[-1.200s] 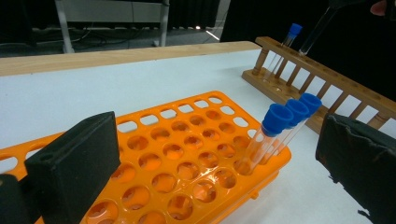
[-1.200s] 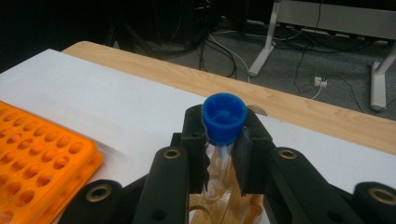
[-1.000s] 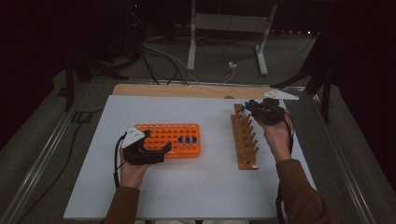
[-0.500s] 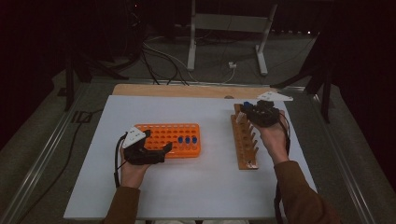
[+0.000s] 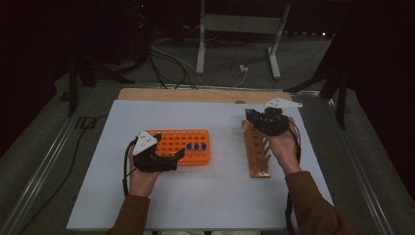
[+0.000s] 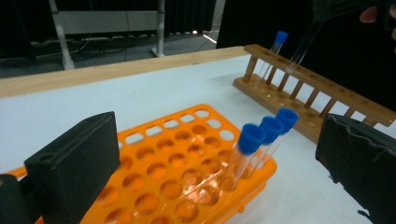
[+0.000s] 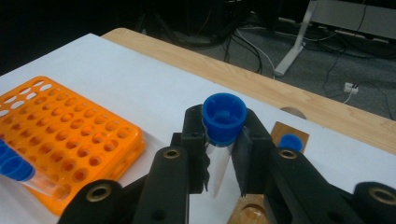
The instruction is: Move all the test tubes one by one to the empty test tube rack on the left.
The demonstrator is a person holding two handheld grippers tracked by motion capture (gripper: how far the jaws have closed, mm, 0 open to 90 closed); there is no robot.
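Note:
My right gripper (image 5: 254, 118) is shut on a clear tube with a blue cap (image 7: 224, 116). It holds the tube tilted over the far end of the wooden rack (image 5: 257, 152), with the tube's lower end just above a hole. One more blue-capped tube (image 7: 290, 142) stands in that rack's end hole. My left gripper (image 5: 178, 159) rests open on the table at the near left corner of the orange rack (image 5: 176, 141), its jaws wide apart and empty. Three blue-capped tubes (image 6: 261, 140) lean in the orange rack's right side.
The white table top (image 5: 205, 196) has a wooden strip (image 5: 195, 95) along its far edge. Beyond it are a dark floor with cables (image 5: 171, 58) and a metal stand (image 5: 235, 29). A cable trails from each gripper back along the person's sleeves.
The right gripper with its tube has edged slightly left and down toward the wooden rack's far end. The left gripper has stayed put.

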